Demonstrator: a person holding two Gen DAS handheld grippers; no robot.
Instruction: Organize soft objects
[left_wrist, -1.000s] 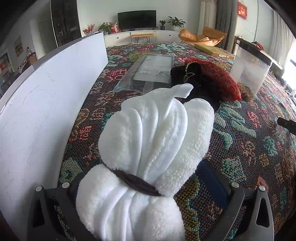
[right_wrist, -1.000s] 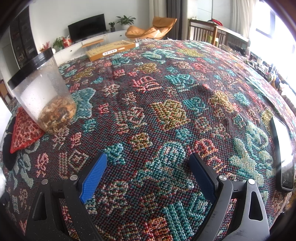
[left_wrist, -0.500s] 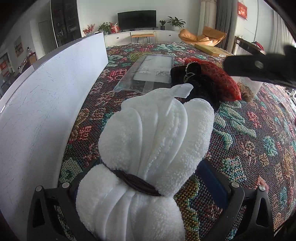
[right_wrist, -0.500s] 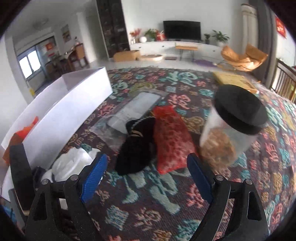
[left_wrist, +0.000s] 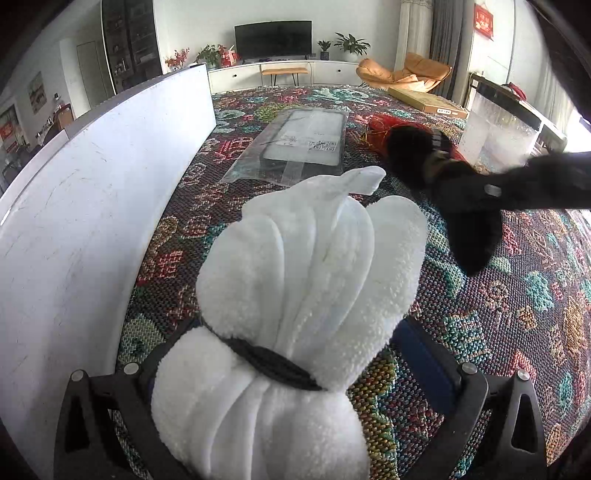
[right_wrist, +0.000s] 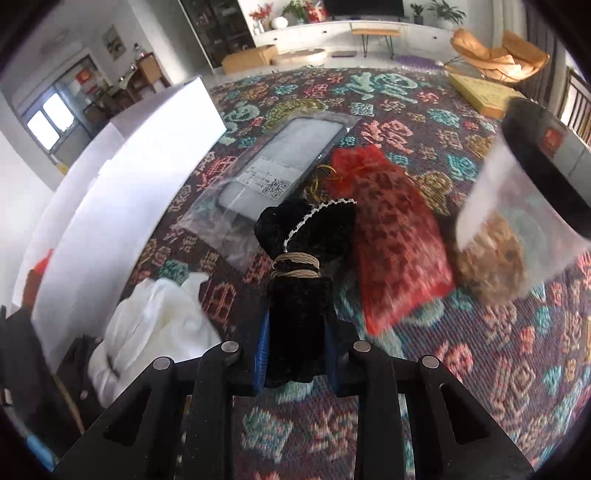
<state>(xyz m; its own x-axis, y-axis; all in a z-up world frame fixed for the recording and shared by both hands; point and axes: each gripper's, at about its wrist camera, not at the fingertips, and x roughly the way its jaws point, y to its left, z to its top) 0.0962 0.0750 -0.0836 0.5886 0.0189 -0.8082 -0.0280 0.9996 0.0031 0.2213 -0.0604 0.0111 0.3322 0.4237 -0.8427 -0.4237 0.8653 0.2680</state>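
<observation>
My left gripper (left_wrist: 295, 354) is shut on a white fluffy towel bundle (left_wrist: 306, 273) tied with a dark band, held just above the patterned cloth next to the white box wall (left_wrist: 92, 206). My right gripper (right_wrist: 295, 343) is shut on a black velvet pouch (right_wrist: 303, 266) tied with tan cord; the pouch also shows in the left wrist view (left_wrist: 469, 221), lifted. A red mesh pouch (right_wrist: 395, 243) lies to its right on the cloth. The white bundle also shows in the right wrist view (right_wrist: 155, 321).
A clear-wrapped flat packet (left_wrist: 303, 144) lies mid-table. A clear jar with a black lid (right_wrist: 517, 214) stands at the right, with brown contents. A flat yellow box (left_wrist: 428, 99) lies far back. The white box (right_wrist: 122, 184) runs along the left.
My right gripper swung left from the table's right side, came down over the black pouch and shut on it. The pouch now hangs lifted. My left gripper and the white bundle stayed still.
</observation>
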